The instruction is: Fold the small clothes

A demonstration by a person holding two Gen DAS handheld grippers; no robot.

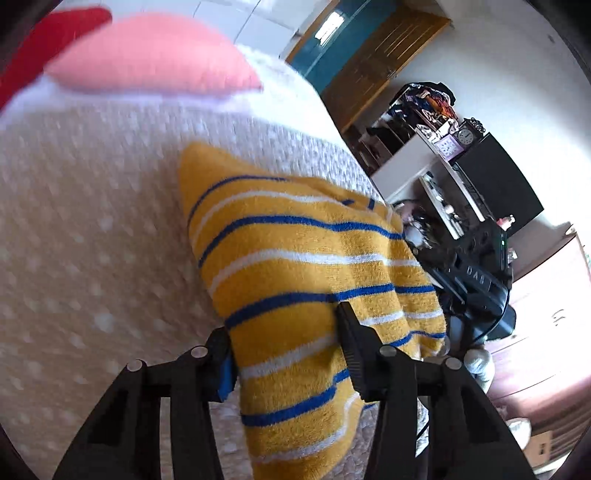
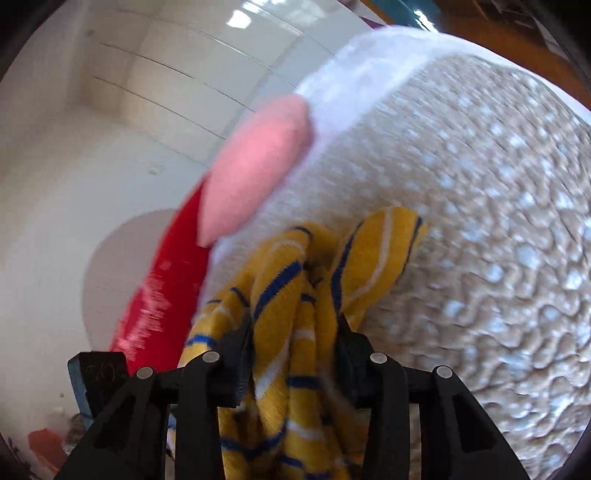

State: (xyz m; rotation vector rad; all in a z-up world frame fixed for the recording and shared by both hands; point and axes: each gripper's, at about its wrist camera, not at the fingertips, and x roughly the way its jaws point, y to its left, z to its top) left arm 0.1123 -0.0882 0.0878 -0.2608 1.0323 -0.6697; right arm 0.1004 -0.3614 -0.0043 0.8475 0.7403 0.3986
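The yellow garment (image 1: 295, 258) with blue and white stripes lies on the dotted beige bedspread (image 1: 92, 221). My left gripper (image 1: 284, 347) is over its near part. The jaws stand apart and the cloth runs smoothly between them, with one fingertip (image 1: 345, 317) resting on it. In the right wrist view the garment (image 2: 288, 295) is bunched into upright folds. My right gripper (image 2: 291, 350) is closed on that bunch, and the cloth fills the gap from pad to pad. One striped corner sticks up past the fingers. The right gripper's black body (image 1: 476, 280) shows beyond the garment's right edge.
A pink pillow (image 1: 155, 55) and a red cushion (image 1: 48, 33) lie at the head of the bed; both also appear as pillow (image 2: 255, 166) and cushion (image 2: 166, 288). Right of the bed edge stand cluttered shelves (image 1: 436, 110) and a dark cabinet (image 1: 502, 184). A white tiled floor (image 2: 110, 110) lies beyond.
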